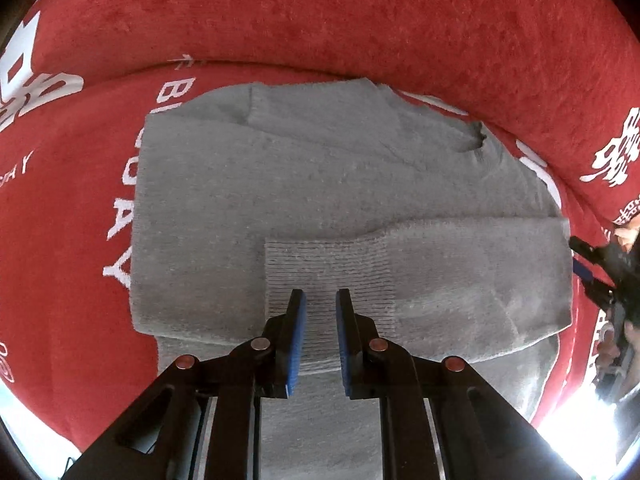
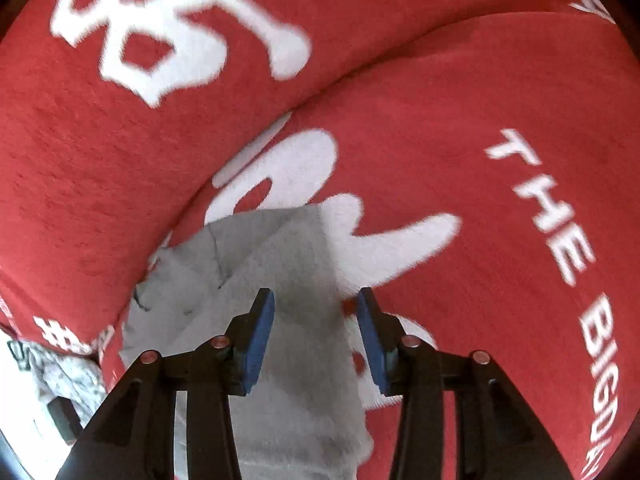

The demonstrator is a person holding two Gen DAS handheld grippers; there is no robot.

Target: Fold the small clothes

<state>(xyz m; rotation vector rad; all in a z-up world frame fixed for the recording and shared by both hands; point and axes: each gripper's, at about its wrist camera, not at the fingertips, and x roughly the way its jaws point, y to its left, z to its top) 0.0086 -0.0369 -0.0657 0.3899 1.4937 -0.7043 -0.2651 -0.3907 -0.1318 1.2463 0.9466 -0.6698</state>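
Observation:
A small grey knit sweater (image 1: 320, 184) lies flat on a red plush cover. One sleeve is folded across its lower body, its ribbed cuff (image 1: 328, 276) pointing left. My left gripper (image 1: 321, 300) hovers just over that cuff, jaws a little apart and empty. My right gripper (image 2: 316, 300) is open and empty over the sweater's right edge (image 2: 256, 280); it also shows at the right edge of the left wrist view (image 1: 600, 276).
The red cover (image 1: 360, 20) with white lettering spreads over a seat and a raised backrest behind the sweater. A patterned grey cloth (image 2: 60, 372) lies at the lower left of the right wrist view. Bright light glares at the lower right (image 1: 580, 432).

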